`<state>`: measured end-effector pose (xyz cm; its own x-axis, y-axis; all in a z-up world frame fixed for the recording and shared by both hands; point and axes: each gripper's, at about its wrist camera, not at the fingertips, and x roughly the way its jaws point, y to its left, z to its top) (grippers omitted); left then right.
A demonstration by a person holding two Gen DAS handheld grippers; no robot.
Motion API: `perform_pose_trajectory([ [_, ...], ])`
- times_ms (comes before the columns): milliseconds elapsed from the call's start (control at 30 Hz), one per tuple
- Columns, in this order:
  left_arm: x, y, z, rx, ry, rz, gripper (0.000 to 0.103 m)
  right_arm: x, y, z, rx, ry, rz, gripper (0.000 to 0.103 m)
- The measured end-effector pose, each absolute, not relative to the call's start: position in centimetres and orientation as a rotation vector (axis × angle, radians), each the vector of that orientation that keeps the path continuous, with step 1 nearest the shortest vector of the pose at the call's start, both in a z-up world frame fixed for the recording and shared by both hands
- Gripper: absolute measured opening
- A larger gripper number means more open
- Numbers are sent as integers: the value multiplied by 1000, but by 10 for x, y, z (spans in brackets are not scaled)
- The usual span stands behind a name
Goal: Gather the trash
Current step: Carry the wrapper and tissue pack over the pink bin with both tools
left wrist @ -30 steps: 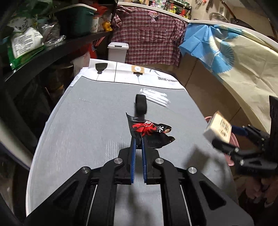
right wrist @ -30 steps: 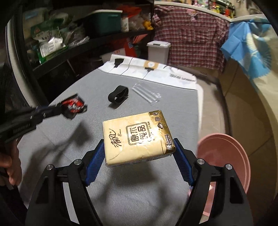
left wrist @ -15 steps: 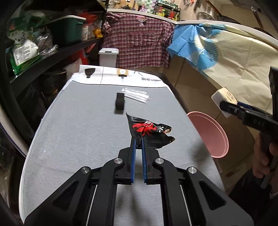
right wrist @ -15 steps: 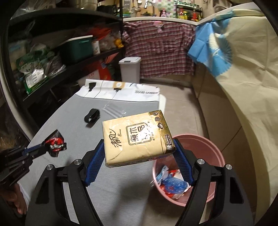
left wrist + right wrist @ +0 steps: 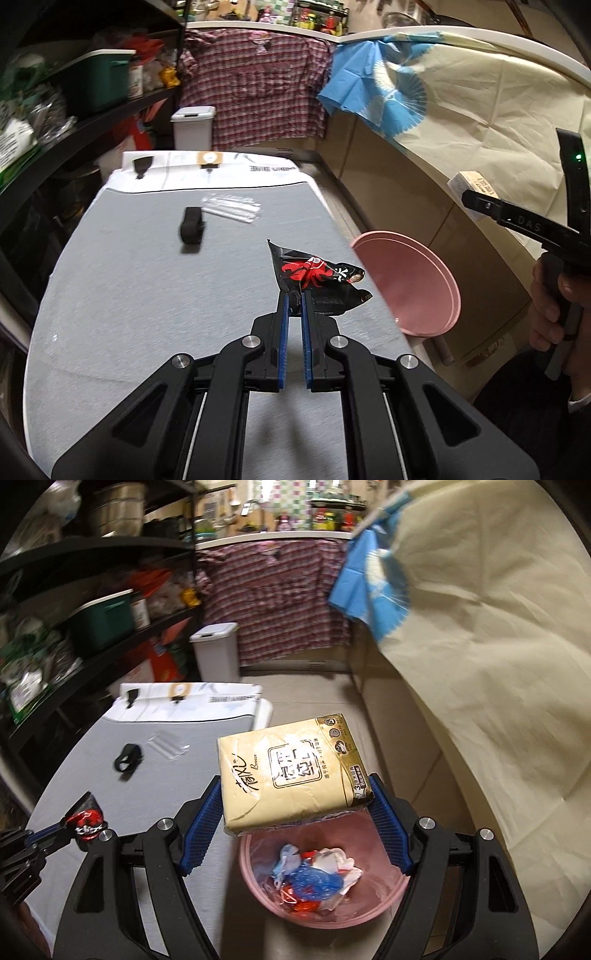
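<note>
**Two pieces of trash held, bin below**

Left wrist view: the left gripper [image 5: 292, 295] is clamped on a crumpled black-and-red snack wrapper [image 5: 317, 280], held above the grey worktop [image 5: 129, 295]. The foil looks light, limp and slippery, so a pinch at its bunched lower edge seems safest. A black strap [image 5: 192, 229] and a clear plastic sleeve [image 5: 232, 208] lie further back. The pink trash bin [image 5: 413, 280] shows only its rim here; its contents are hidden.

Right wrist view: the right gripper [image 5: 297, 808] squeezes a tissue pack [image 5: 291, 771] by its short sides, directly over the pink trash bin [image 5: 258, 882]. The pack looks soft and compressible, likely light. The bin's near rim is cut off behind the gripper frame.
</note>
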<state>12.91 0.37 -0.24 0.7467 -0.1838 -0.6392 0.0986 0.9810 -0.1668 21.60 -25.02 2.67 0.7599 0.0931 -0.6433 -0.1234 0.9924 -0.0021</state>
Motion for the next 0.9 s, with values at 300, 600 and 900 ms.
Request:
perform_pose_trajectory([
  [300, 148, -36, -1, -101, 725, -199, 7, 222, -289, 17, 7, 692, 19, 75],
  [600, 167, -61, -4, -90, 734, -235, 7, 227, -306, 12, 43, 681, -21, 75],
  [900, 191, -83, -9, -83, 741, -273, 7, 239, -316, 4, 65, 689, -58, 75],
])
